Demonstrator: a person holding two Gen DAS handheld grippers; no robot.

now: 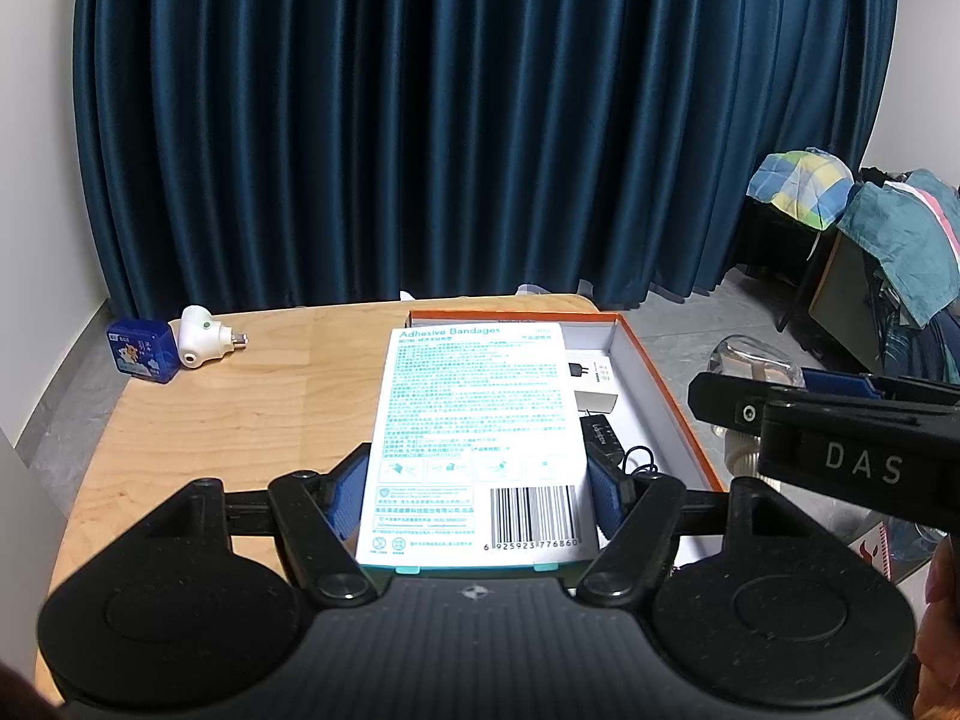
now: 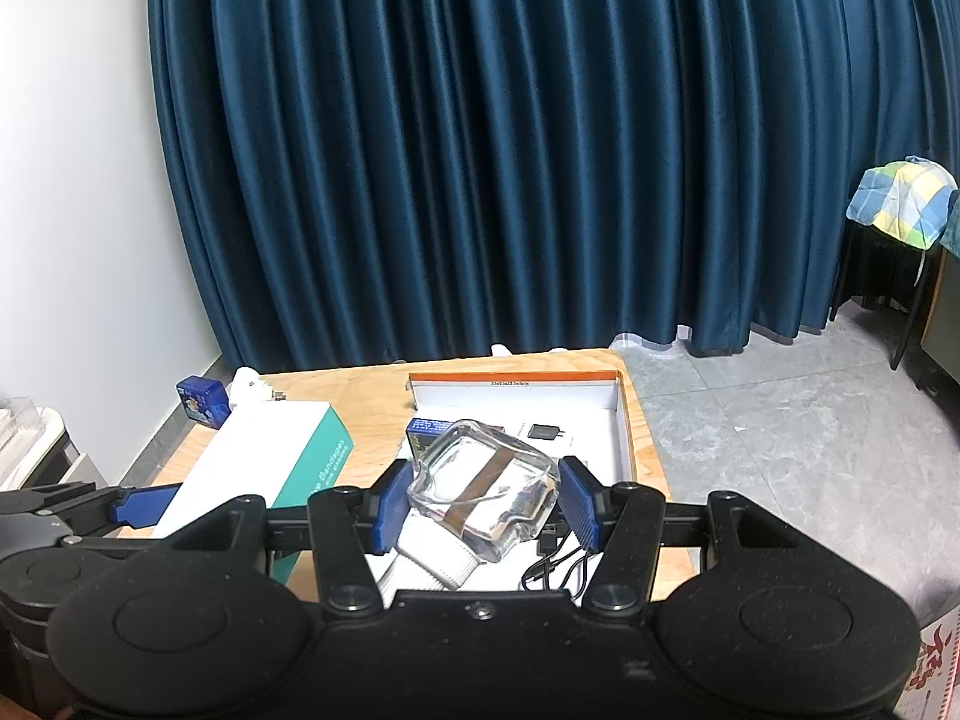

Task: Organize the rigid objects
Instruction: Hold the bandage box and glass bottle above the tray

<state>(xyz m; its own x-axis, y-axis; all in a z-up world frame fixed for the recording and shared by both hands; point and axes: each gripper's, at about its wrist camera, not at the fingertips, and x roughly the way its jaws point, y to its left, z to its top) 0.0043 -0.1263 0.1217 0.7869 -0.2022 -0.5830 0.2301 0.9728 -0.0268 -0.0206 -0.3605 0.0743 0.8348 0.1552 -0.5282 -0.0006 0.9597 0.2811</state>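
Left of the orange-rimmed cardboard tray [image 1: 666, 396] on the wooden table [image 1: 240, 420]: one glossy blue box [image 1: 142, 352], one white rounded plug [image 1: 201, 336]. Over the tray, the left gripper [image 1: 477, 495] clamps one flat bandage carton [image 1: 474, 420]; the right gripper [image 2: 480, 507] clamps one clear, square-shouldered bottle [image 2: 483, 483], white-capped.

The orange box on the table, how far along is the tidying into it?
Done: a black charger and a cable already lie in the orange box. In hand: the left gripper holds the bandage box, the right gripper a clear bottle, both above the box. Left: the blue tin and the white plug on the table's far corner.
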